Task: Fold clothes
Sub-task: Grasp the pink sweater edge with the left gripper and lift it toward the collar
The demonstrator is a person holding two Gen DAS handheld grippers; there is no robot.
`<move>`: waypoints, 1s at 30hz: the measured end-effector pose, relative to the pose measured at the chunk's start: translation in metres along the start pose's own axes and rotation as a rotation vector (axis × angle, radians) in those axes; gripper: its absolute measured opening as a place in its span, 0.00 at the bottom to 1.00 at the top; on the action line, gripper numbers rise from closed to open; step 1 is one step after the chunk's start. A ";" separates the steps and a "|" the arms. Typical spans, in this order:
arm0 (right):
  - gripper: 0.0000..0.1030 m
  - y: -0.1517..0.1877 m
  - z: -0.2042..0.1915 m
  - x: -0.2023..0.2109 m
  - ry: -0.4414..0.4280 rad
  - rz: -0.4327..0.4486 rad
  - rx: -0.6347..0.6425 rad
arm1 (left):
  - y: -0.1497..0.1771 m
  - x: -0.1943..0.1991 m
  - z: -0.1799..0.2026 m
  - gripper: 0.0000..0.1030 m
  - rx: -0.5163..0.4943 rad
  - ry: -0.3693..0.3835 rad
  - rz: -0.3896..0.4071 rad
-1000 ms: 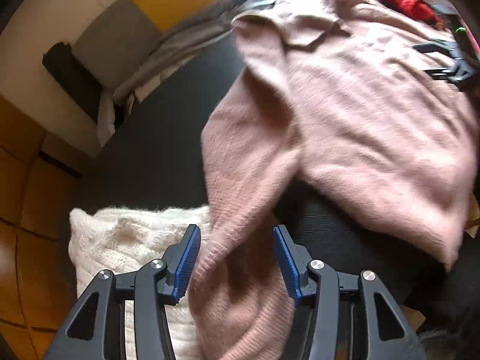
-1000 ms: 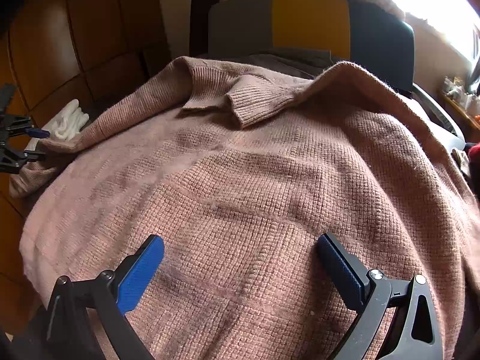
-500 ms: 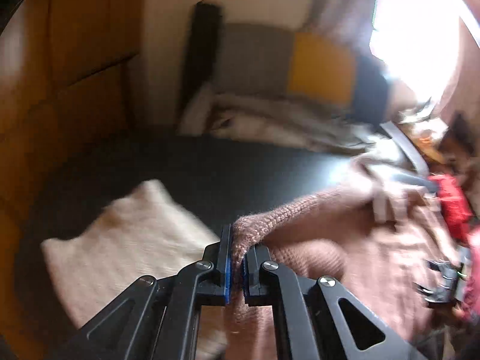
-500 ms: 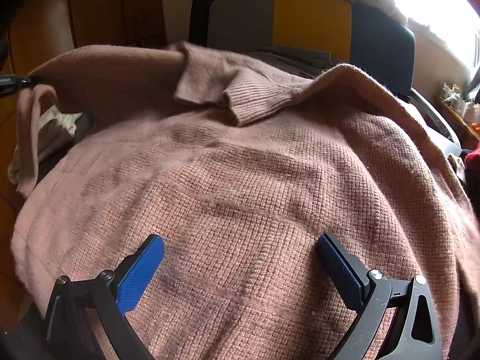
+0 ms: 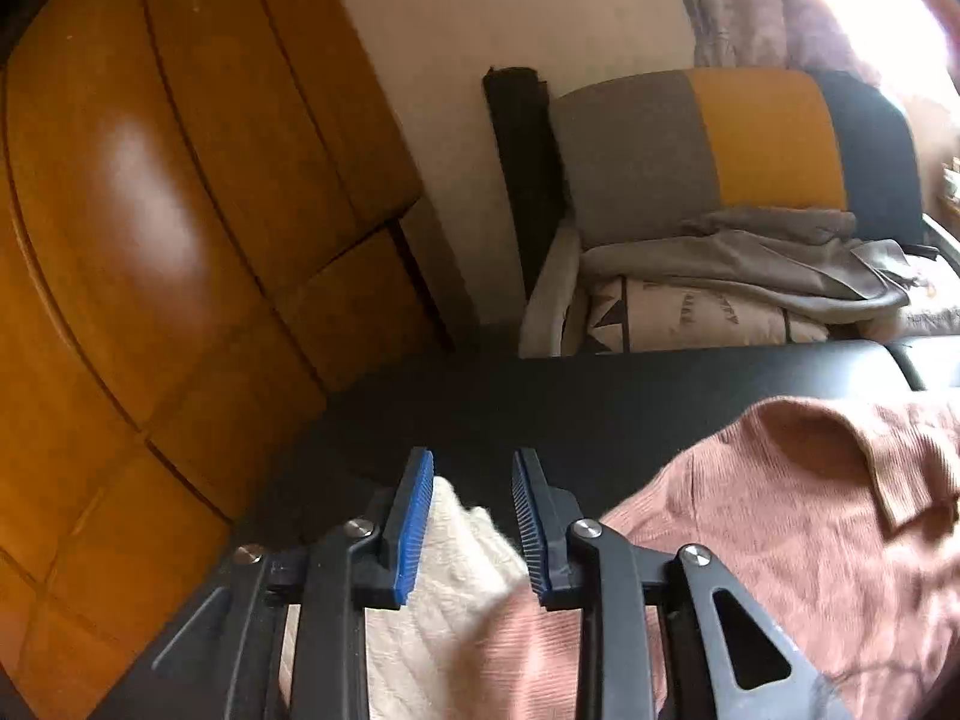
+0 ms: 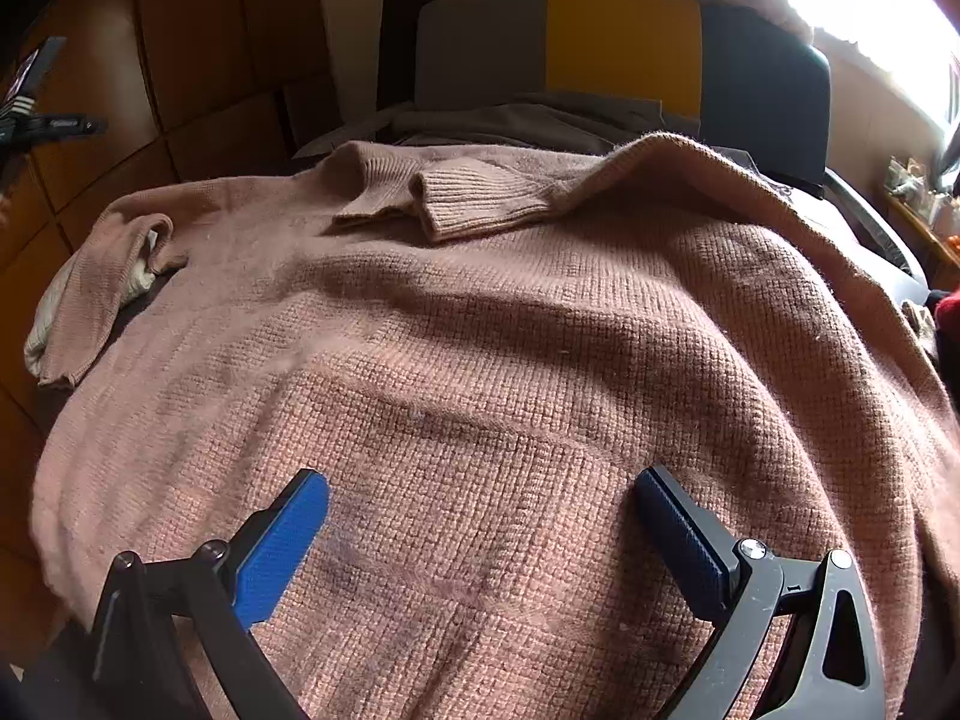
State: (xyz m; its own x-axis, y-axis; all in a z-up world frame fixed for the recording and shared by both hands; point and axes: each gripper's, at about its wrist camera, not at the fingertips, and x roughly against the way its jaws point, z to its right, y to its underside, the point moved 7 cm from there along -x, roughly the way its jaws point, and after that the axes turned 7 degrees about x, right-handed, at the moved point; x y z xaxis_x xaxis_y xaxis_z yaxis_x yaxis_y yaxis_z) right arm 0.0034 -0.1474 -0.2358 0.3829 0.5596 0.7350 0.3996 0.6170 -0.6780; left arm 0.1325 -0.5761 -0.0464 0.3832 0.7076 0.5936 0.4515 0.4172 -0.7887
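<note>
Orange-brown wooden panelling [image 5: 180, 192] fills the left of the room beside a cream wall [image 5: 510, 6]. A chair back [image 5: 720, 138] in grey, mustard and dark blue stands at the far edge of a black table [image 5: 600, 384], with a dark upright post [image 5: 519, 180] beside it. Bright daylight pours through a window [image 6: 870, 6] at upper right.

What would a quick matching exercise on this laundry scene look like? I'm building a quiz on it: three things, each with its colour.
Things:
1. sweater spread under the right gripper
2. knit garment seen between the fingers of the left gripper
3. middle panel of the cushion

Colours:
A. cream white
B. mustard yellow
C. dusty pink

Pairs: 1-C, 2-A, 3-B
</note>
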 end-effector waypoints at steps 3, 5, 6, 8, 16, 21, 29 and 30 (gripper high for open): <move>1.00 0.001 0.005 -0.001 -0.028 0.004 -0.020 | 0.011 -0.013 0.025 0.27 0.170 0.221 -0.103; 1.00 -0.005 0.012 0.001 -0.094 -0.022 -0.070 | 0.031 -0.018 0.068 0.29 0.168 0.414 -0.168; 1.00 -0.015 0.021 0.002 -0.145 -0.007 -0.142 | 0.044 -0.021 0.092 0.29 0.151 0.485 -0.202; 1.00 -0.038 0.042 0.004 -0.236 0.050 -0.291 | 0.071 -0.029 0.137 0.29 0.108 0.588 -0.269; 1.00 -0.120 0.105 -0.057 -0.436 0.146 -0.618 | 0.106 -0.046 0.212 0.31 0.174 0.793 -0.387; 1.00 -0.137 0.122 -0.102 -0.431 0.127 -0.716 | 0.103 -0.061 0.224 0.38 0.189 0.873 -0.416; 1.00 -0.173 0.087 -0.129 -0.621 0.064 -0.594 | 0.096 -0.080 0.275 0.44 0.098 1.048 -0.515; 1.00 -0.175 0.084 -0.133 -0.642 0.050 -0.587 | 0.094 -0.080 0.282 0.44 0.104 1.092 -0.540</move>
State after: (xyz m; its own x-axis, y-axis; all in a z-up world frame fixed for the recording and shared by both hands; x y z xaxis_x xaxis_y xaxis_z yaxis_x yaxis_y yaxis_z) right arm -0.1878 -0.2834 -0.2133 -0.0615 0.8915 0.4488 0.8274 0.2970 -0.4766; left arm -0.0828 -0.4329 -0.2134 0.6643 -0.4002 0.6313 0.7145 0.5881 -0.3790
